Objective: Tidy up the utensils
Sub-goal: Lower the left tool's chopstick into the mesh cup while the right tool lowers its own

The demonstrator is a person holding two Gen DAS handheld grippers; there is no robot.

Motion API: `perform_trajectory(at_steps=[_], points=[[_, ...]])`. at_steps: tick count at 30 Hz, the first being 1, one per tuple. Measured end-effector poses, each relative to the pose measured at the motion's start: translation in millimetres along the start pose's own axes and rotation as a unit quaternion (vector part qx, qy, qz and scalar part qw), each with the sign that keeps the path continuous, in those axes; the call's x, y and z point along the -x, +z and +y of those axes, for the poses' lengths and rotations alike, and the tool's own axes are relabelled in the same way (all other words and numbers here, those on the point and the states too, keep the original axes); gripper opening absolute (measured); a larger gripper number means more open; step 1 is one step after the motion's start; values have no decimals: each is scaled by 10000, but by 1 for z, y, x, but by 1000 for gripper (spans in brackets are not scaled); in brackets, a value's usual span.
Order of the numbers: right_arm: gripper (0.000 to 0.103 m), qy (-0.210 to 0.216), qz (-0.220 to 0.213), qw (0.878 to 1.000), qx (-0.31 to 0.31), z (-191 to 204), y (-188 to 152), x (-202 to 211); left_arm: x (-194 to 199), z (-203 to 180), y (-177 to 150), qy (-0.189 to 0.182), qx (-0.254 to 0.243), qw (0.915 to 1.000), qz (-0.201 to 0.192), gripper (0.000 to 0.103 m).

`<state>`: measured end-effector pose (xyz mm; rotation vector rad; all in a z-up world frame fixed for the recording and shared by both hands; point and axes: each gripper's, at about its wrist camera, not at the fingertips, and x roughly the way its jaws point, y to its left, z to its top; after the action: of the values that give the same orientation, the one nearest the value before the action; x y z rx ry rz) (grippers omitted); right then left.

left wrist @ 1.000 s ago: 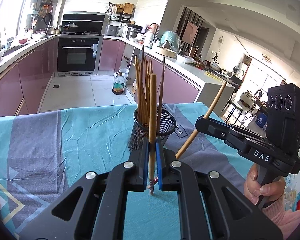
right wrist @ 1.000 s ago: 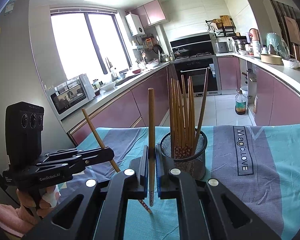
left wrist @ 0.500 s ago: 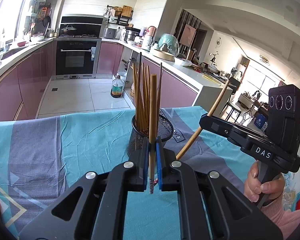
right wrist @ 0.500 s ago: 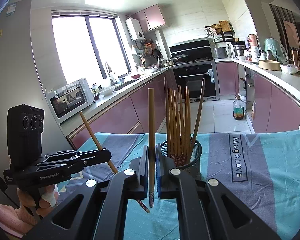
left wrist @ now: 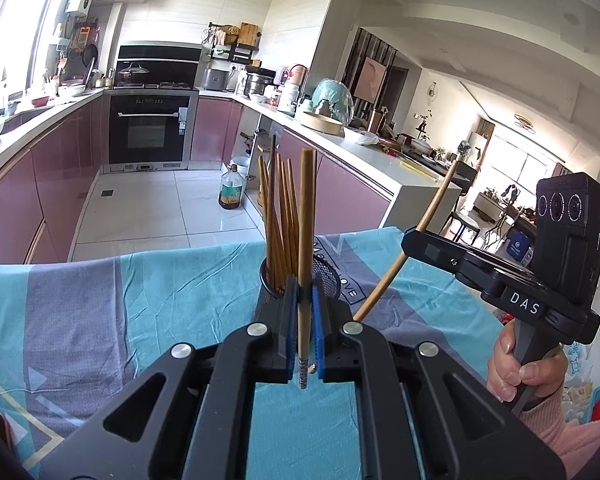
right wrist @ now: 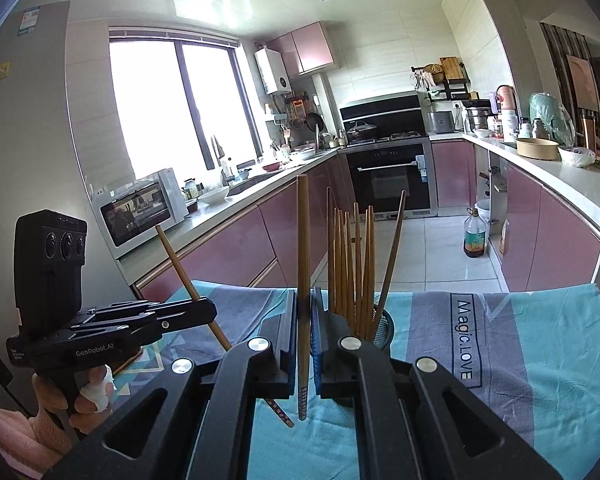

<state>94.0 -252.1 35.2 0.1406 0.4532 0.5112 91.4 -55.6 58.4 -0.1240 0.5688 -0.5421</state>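
Two grippers, each clamped on one chopstick. Left gripper (left wrist: 303, 336): black plastic frame, blue rubbery pads, jaws closed tight on a round bamboo-coloured left chopstick (left wrist: 306, 240) that stands upright at frame centre; its patterned lower tip pokes out below the pads. Right gripper (right wrist: 304, 344): same build, jaws closed on the right chopstick (right wrist: 302, 264), also upright, patterned tip hanging below the pads at lower centre. In the left wrist view the right gripper shows at the right edge, its chopstick slanting up toward the upper right, a hand (left wrist: 524, 364) in a pink knit sleeve wrapped round the grip. In the right wrist view the left gripper sits at lower left, its stick slanting from upper left down to lower centre, held by a hand (right wrist: 88, 396) with a white bandage on one finger. Holder (left wrist: 332, 276): black wire mesh cylinder, standing on the table just past the jaws, mid-frame in both views; packed with a bundle of thin tapered sticks (right wrist: 352, 264), most brown, one darker and leaning right in the right wrist view. Neither held stick is inside the holder. Tablecloth (left wrist: 120, 300): creased fabric, teal and grey bands, printed lettering right of the holder. Background: glossy pink cabinets, tiled floor.
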Motion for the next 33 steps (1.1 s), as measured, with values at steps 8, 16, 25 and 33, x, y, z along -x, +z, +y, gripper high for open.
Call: perform_trajectory(at_steps=[8, 16, 25, 33], points=[[5, 12, -77, 10000, 57, -1, 10, -1, 0, -6, 12, 13, -123, 9999, -116, 7], [5, 31, -159, 9998, 148, 1, 19, -1, 0, -11, 21, 26, -213, 9996, -206, 7], [5, 17, -288, 9994, 189, 0, 32, 0, 2, -15, 27, 65, -299, 9989, -347, 7], [5, -23, -399, 9990, 198, -3, 42, -2, 5, -20, 29, 99, -349, 9983, -447, 7]])
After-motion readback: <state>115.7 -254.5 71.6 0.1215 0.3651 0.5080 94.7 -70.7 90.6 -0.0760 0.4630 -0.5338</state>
